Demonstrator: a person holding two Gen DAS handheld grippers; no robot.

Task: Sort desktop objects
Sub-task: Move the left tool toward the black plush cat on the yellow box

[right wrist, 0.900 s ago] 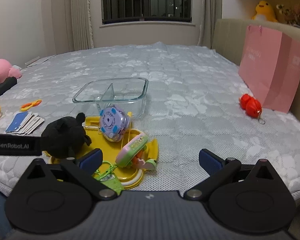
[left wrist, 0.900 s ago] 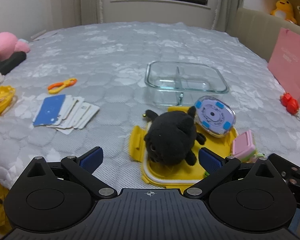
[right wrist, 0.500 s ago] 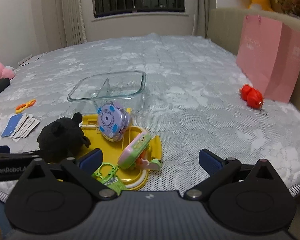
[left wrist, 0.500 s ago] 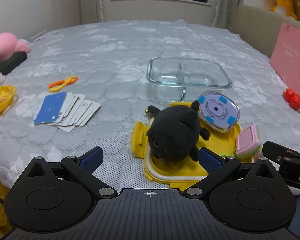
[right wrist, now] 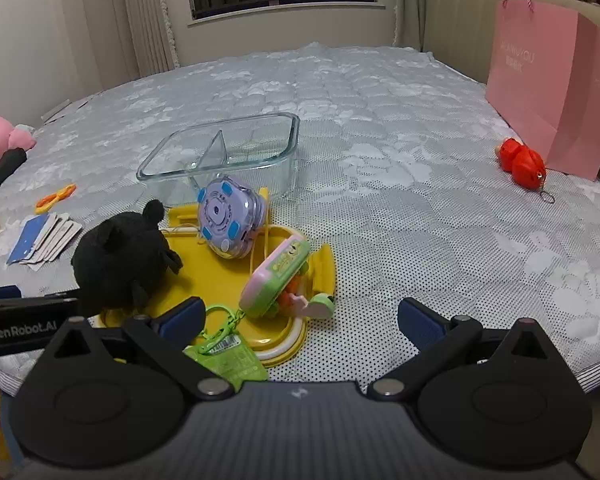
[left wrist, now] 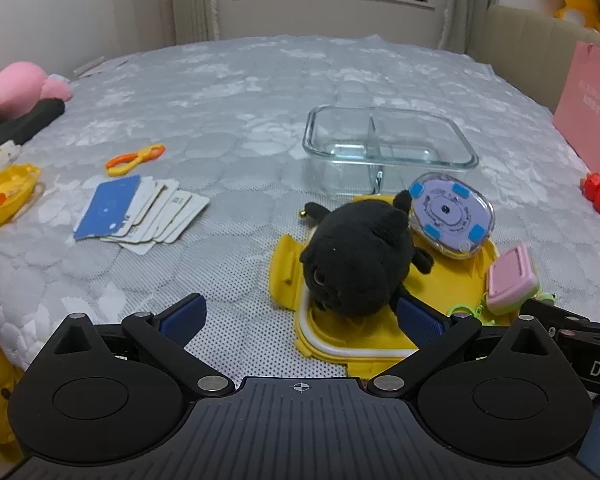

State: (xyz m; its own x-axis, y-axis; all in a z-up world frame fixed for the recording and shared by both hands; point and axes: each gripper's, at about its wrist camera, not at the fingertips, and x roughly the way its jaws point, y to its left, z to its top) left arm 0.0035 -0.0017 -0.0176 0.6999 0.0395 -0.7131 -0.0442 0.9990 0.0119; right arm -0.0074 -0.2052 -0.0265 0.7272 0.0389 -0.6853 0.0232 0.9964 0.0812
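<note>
Black plush toy [left wrist: 360, 256] sits on the yellow lid [left wrist: 340, 344] on the bed, before the wide, empty left tongs [left wrist: 298, 314]. From the right wrist, the glass container [right wrist: 224, 152] stands behind the lid; the right tongs [right wrist: 300, 318] gape wide, holding nothing.

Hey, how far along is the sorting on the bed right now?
Barely begun. The glass container is empty. Nothing is in hand: left gripper and right gripper are open. The black plush, purple case and pink toy remain on the yellow lid.
</note>
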